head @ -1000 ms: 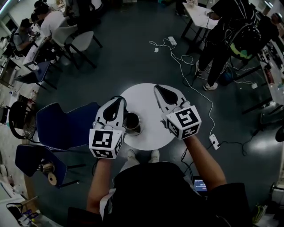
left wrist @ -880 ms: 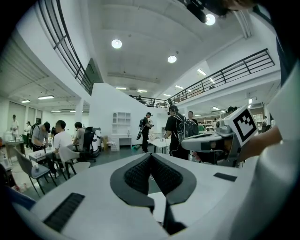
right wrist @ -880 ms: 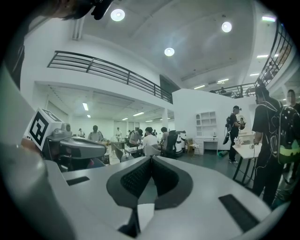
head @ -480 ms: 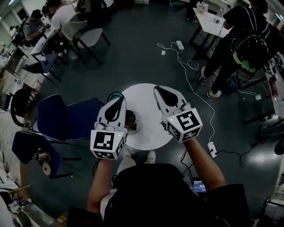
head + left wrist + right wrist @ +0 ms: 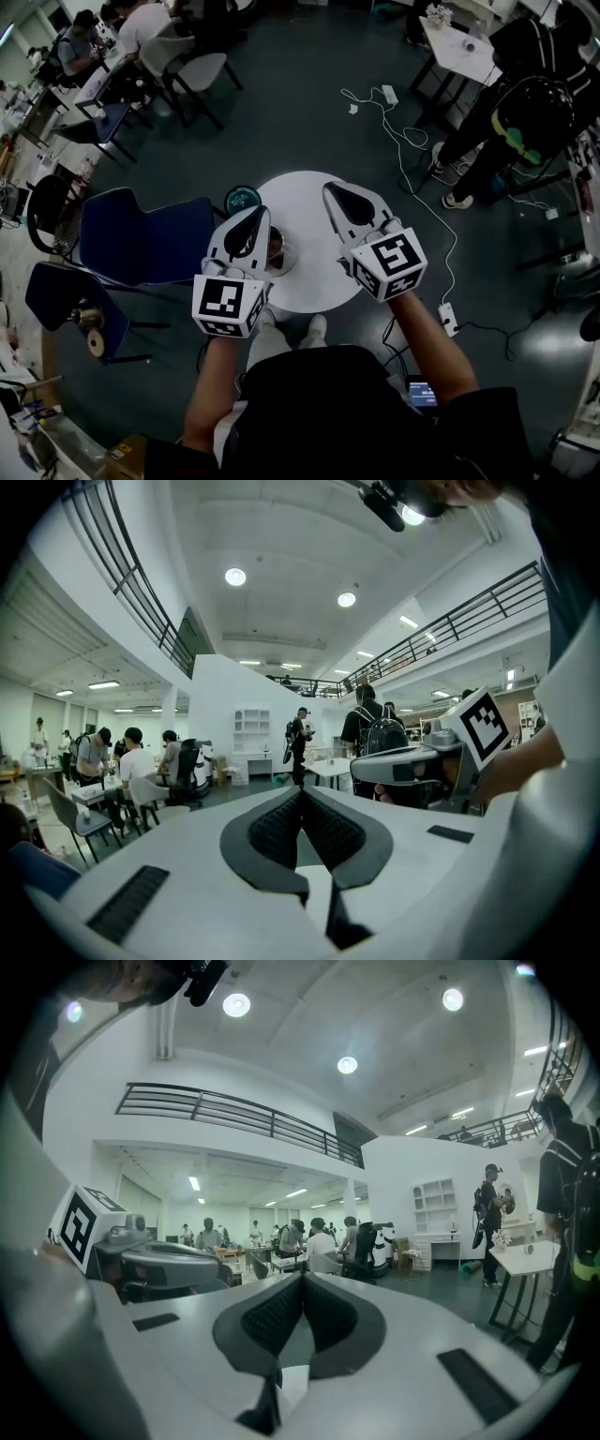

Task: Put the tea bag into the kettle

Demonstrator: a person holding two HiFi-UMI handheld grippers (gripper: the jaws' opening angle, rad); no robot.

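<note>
I read no words, numbers or brand names anywhere. The only print is a black-and-white square marker pattern on the white cube of the left gripper and on its twin on the right gripper.

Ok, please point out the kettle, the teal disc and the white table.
kettle [image 5: 280,249]: head view, its open top.
teal disc [image 5: 242,199]: head view, its middle.
white table [image 5: 305,202]: head view, bare top.

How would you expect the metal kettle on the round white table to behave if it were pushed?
The kettle looks like shiny metal, so it is probably rigid and somewhat slippery to grip. It looks squat on the smooth table, so a push would likely slide it rather than tip it.
</note>
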